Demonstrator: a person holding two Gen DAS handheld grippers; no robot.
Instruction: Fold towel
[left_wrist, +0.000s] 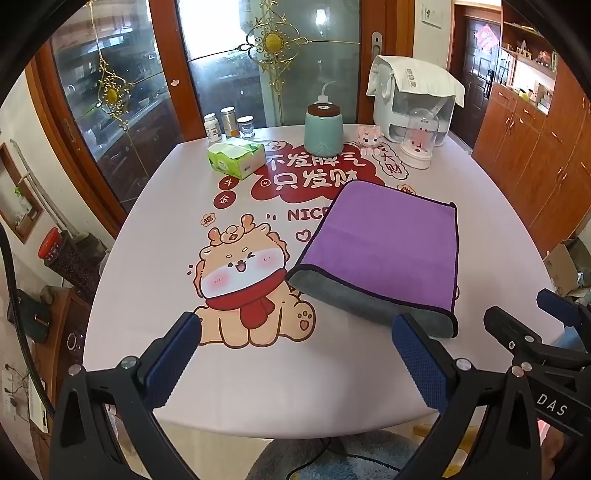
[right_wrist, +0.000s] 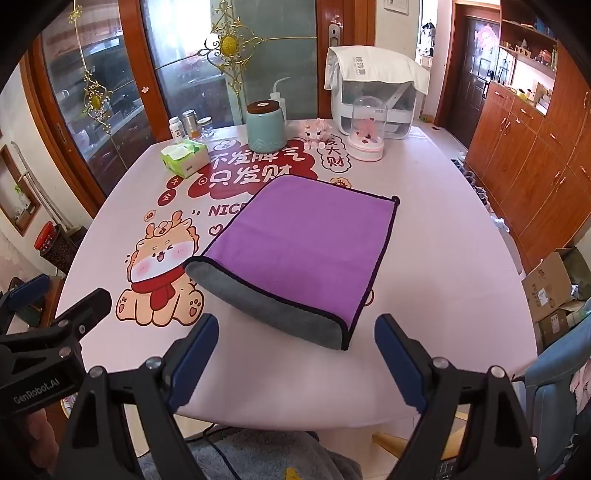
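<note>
left gripper (left_wrist: 295, 334): jaws spread wide, nothing between the blue pads, held above the near edge of the worktop, pointing at the dragon print; its right finger tip overlaps the towel's near right corner in its own view, contact can't be confirmed.
right gripper (right_wrist: 297, 334): jaws wide apart, holding nothing, hovering over the near edge, aimed at the towel's near end; clear gap to the cloth.
cross views: right gripper shows at the right edge of the left wrist view; left gripper shows at the left edge of the right wrist view, sitting beside and left of the right one.
towel (right_wrist: 303, 251): folded over, purple face up, grey underside exposed as a rounded roll along the near edge, dark trim on the borders. Lies flat on the worktop right of centre, covering part of the "NICE" print, just right of the dragon.
worktop (right_wrist: 443, 258): pale pink cover with cartoon dragon (left_wrist: 243, 280) and red Chinese lettering.
far side: green tissue pack (left_wrist: 236, 157), three small jars (left_wrist: 227, 123), teal canister (left_wrist: 323, 129) with dark lid, pink figurine (left_wrist: 367, 136), glass dome ornament (left_wrist: 421, 142), white appliance (left_wrist: 413, 107) with a cloth draped on top.
room: glass sliding doors with gold ornaments behind, wooden cabinets on the right, cardboard boxes on the floor right, blue-grey rug below the near edge.
</note>
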